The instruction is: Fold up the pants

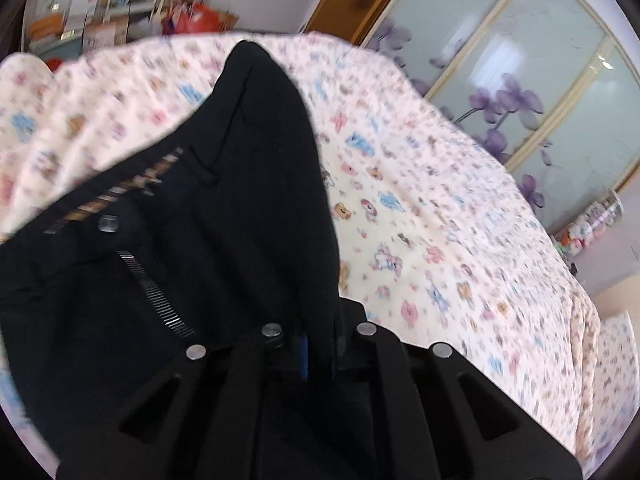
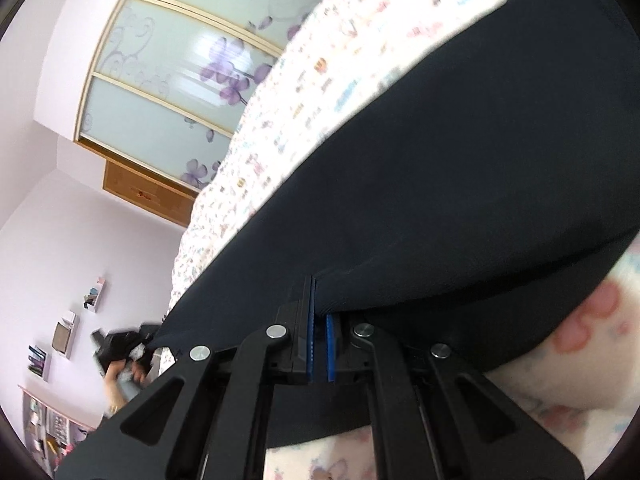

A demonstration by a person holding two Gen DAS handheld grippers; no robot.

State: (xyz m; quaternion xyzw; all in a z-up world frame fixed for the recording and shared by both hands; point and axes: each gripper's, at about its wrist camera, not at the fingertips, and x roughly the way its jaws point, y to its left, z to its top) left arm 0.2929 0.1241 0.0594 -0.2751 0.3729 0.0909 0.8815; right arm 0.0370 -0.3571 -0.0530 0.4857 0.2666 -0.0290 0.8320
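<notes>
In the lower middle of the left wrist view, the left gripper [image 1: 316,344] is clamped on an edge of the black pants [image 1: 224,216], near the waistband; only a sliver of blue pad shows beside the pinched cloth. The pants fill the left and centre of the frame, lifted off the bed [image 1: 460,208], with the open zipper [image 1: 154,292], a clear button [image 1: 108,224] and a striped waistband lining [image 1: 116,196] at middle left. The cloth hangs in soft folds, so it looks light and limp; I judge the seamed waistband the firmest place to hold. At upper left, shelves [image 1: 92,12] carry boxes and bags, too blurred to say what is in them

In the right wrist view, the right gripper [image 2: 319,316] at lower centre pinches a folded edge of the pants between nearly closed blue pads [image 2: 309,344]. The dark cloth sweeps from there to the upper right, stretched taut over the bed. Small wall pockets [image 2: 64,336] at lower left hold items too small to tell
</notes>
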